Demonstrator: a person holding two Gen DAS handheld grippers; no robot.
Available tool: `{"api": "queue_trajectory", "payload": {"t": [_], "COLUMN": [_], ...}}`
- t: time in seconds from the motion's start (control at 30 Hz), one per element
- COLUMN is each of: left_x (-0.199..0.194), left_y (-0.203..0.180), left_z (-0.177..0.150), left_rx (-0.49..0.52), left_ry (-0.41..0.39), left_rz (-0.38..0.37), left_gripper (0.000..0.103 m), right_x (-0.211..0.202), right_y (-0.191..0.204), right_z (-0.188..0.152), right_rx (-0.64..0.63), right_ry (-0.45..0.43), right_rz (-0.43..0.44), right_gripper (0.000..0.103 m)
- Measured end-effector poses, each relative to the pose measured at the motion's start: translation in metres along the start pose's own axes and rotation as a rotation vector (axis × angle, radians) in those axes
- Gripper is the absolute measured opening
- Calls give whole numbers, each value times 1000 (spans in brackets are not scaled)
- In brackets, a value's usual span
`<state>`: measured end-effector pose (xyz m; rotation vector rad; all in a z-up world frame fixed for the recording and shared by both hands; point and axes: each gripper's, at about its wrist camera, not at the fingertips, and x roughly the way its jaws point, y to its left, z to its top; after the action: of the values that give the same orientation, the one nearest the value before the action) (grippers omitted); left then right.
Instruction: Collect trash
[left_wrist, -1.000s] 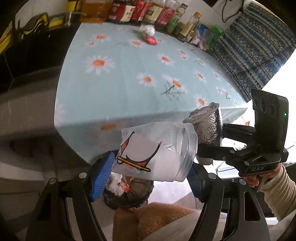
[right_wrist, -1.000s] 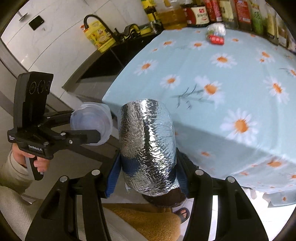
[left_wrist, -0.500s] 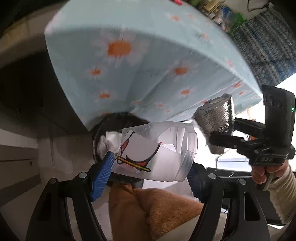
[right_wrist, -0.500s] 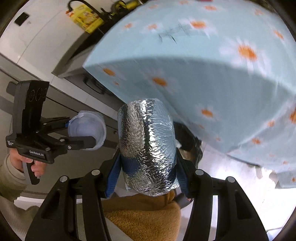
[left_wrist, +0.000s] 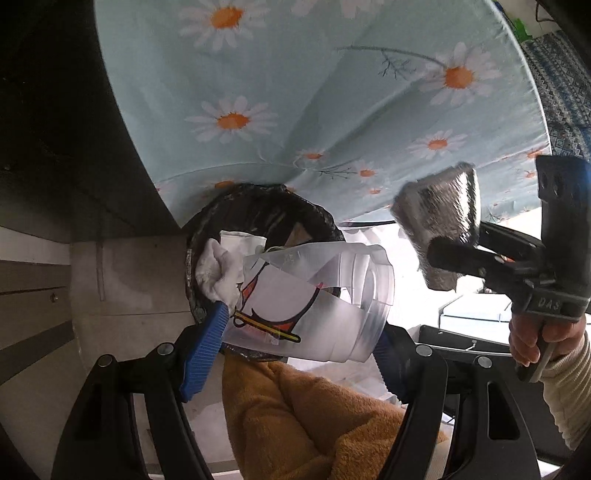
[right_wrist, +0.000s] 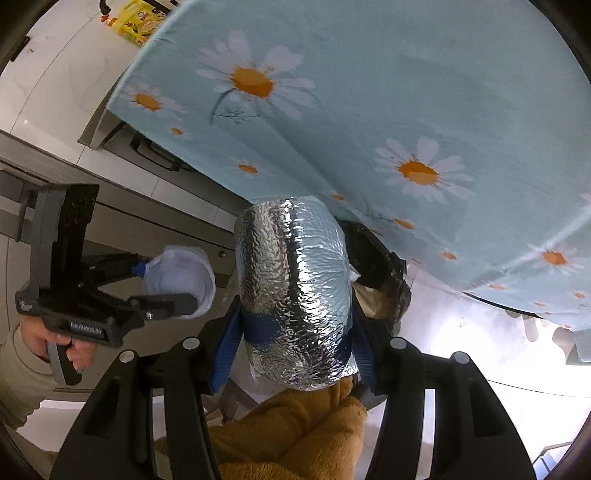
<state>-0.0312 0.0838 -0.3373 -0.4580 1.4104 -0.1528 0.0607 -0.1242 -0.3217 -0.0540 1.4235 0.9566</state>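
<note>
Hanging over the mouth of a black-lined trash bin (left_wrist: 258, 210), a crumpled clear plastic cup (left_wrist: 310, 302) with a red and yellow print lies on its side, pinched between the blue pads of the left claw (left_wrist: 295, 347). The bin sits on the floor, partly under the hanging edge of a pale blue daisy tablecloth (left_wrist: 314, 92) that drapes the table. White crumpled paper (left_wrist: 221, 273) already lies inside the bin, just behind the cup.

To the right of the cup, and a little higher in the left wrist view, the right claw (right_wrist: 295, 332) pinches a foil-wrapped cylinder (right_wrist: 291, 288) at its lower half; the silver roll stands up between the pads. From the right wrist view only a dark part of the bin's rim shows past the foil, so this piece appears to sit beside the opening, not squarely over it. A hand (left_wrist: 532, 339) in a cream ribbed sleeve grips the right claw's handle. A tan fleece-clad leg (left_wrist: 295, 417) fills the foreground beneath both claws.

Likely risks: if the foil roll is let go where it is, it could strike the rim and roll across the floor. The springy, light cup could catch on a pad or bounce off the paper. The overhanging cloth crowds the far side of the opening and could snag either piece.
</note>
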Motion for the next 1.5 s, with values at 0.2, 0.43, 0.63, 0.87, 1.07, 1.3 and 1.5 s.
{"api": "queue_trajectory", "payload": {"t": [0.2, 0.43, 0.63, 0.87, 1.07, 1.3, 1.5], "left_x": [28, 28, 13, -18, -42, -89, -129], "left_y": [8, 20, 26, 29, 18, -7, -24], "left_z": [0, 6, 8, 12, 7, 3, 6], "left_rx": [-42, -86, -117, -147, -152, -119, -102], "left_ry": [57, 38, 9, -50, -87, -170, -263], "left_rz": [3, 16, 19, 24, 21, 16, 8], "left_gripper": [73, 84, 84, 84, 84, 84, 84], "right_x": [18, 27, 23, 17, -3, -46, -84], "right_y": [-5, -3, 4, 22, 30, 54, 68], "right_z": [1, -5, -10, -10, -20, -22, -21], "right_rx": [-18, -28, -44, -49, -33, -64, -87], "right_ry": [4, 35, 37, 20, -1, -45, -110], "right_rz": [7, 37, 58, 67, 63, 61, 45], "right_gripper": [55, 56, 57, 76, 76, 76, 80]}}
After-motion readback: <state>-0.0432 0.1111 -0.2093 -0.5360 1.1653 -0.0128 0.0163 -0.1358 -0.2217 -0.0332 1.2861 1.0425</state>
